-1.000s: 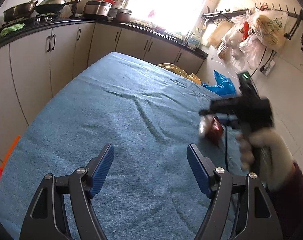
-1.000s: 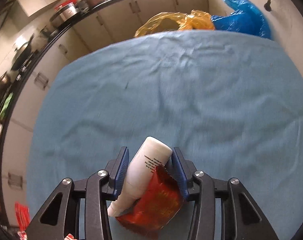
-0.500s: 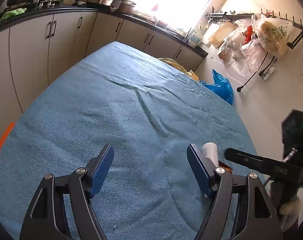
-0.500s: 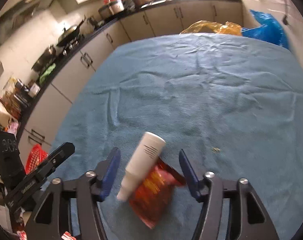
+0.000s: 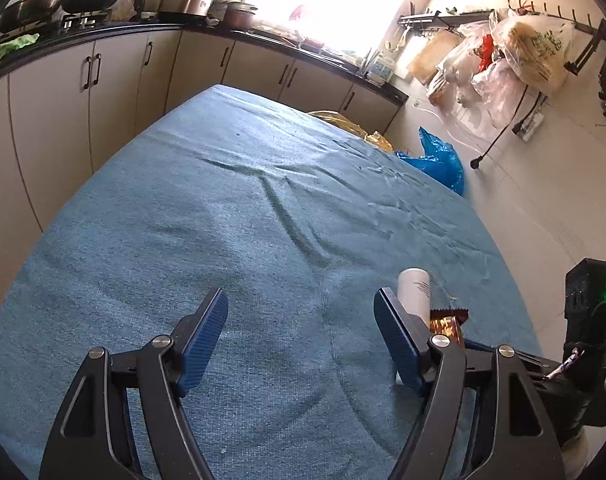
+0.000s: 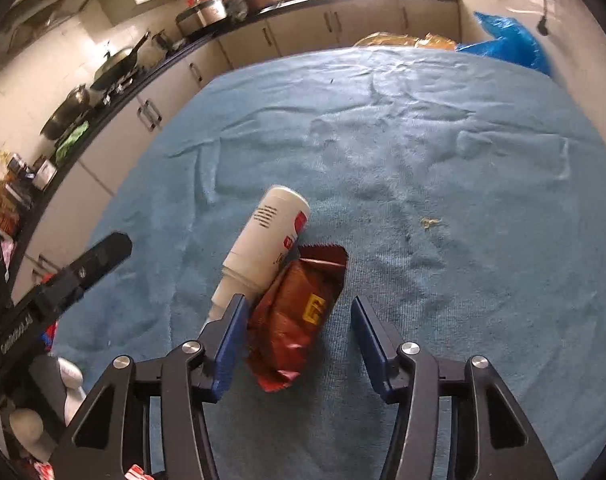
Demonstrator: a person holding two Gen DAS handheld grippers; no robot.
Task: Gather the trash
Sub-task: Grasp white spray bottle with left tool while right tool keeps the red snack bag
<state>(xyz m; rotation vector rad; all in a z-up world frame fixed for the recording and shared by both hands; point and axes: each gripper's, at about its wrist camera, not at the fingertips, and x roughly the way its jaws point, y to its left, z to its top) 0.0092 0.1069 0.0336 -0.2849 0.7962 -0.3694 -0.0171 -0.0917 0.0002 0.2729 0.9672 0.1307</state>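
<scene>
A white plastic bottle (image 6: 269, 240) and a red snack wrapper (image 6: 295, 316) lie together on the blue tablecloth (image 6: 423, 168). My right gripper (image 6: 299, 344) is open, its jaws wide on either side of the wrapper, with the bottle's neck by the left jaw. In the left wrist view the bottle (image 5: 414, 292) and wrapper (image 5: 447, 326) show just behind the right finger. My left gripper (image 5: 301, 340) is open and empty over bare cloth. The left gripper's finger (image 6: 83, 268) shows at the left of the right wrist view.
A small crumb (image 6: 430, 221) lies on the cloth right of the bottle. Blue (image 5: 439, 160) and yellow (image 5: 351, 128) plastic bags sit beyond the table's far edge. Kitchen cabinets (image 5: 83, 92) run along the left and back. Bags hang on the right wall (image 5: 515, 52).
My right gripper opened and let go of the bottle and wrapper, which now lie on the cloth. It drew back a little. The left gripper stayed open.
</scene>
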